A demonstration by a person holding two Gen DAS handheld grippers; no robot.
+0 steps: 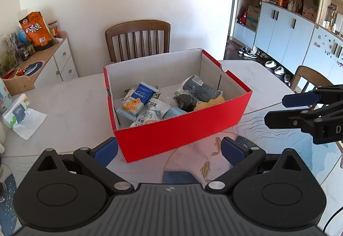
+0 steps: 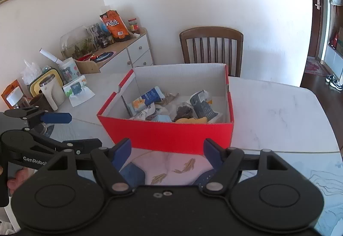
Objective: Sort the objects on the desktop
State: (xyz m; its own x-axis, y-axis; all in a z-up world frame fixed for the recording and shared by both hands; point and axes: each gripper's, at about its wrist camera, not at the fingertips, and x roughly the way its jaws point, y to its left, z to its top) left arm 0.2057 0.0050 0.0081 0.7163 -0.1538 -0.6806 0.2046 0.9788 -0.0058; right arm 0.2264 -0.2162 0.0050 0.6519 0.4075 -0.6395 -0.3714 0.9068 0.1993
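Both my tongs stand wide and empty: the left gripper (image 1: pixel 169 151) and the right gripper (image 2: pixel 167 151) hover just short of the red box (image 1: pixel 182 130), which sits on the marble table (image 1: pixel 70 103). The snack packets (image 1: pixel 139 100) already lie inside it. I judge the next catch is the wet-wipes pack (image 1: pixel 16 112), well apart at the left, so I should swing the left tongs over and pinch its middle. The box's near wall hides its front floor; the dark lump (image 1: pixel 185 103) inside I cannot identify.
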